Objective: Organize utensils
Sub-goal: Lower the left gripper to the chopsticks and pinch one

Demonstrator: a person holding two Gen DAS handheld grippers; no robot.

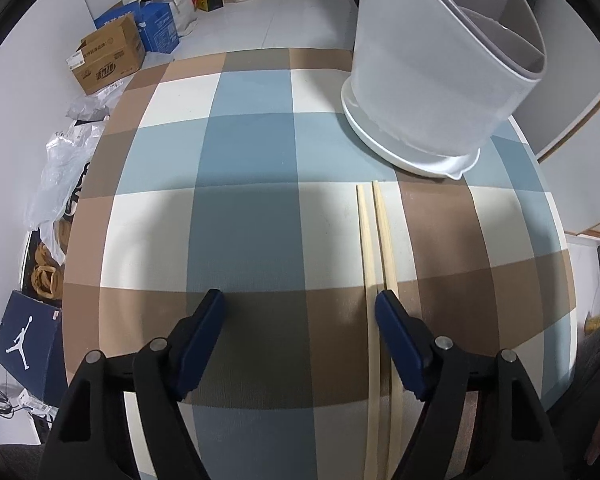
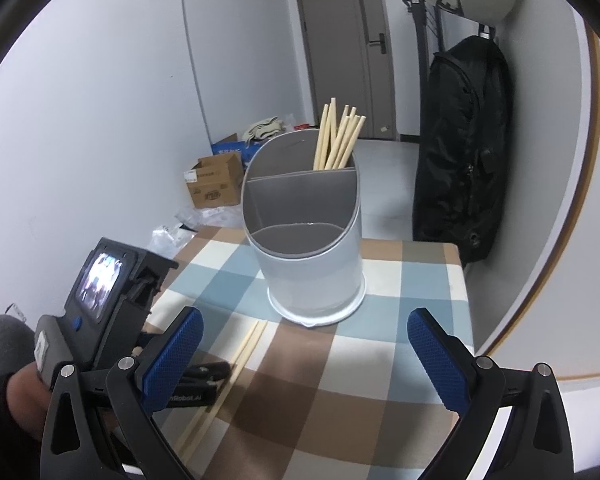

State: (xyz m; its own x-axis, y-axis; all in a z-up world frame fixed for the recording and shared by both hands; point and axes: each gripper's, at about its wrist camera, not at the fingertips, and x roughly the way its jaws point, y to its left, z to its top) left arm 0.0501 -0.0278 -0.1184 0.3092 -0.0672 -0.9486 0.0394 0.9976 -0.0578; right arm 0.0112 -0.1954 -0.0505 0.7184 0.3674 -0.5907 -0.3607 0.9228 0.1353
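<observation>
A pair of pale wooden chopsticks lies on the checked tablecloth, pointing toward a grey divided utensil holder on its white saucer. My left gripper is open and empty just above the cloth, its right finger over the chopsticks. In the right wrist view the holder has several chopsticks standing in its back compartment. The loose pair lies to its front left. My right gripper is open and empty, above the table in front of the holder. The left gripper's body is at the left.
Cardboard boxes, plastic bags and a shoe box lie on the floor left of the table. A black jacket hangs on the wall at the right. A door stands at the far end.
</observation>
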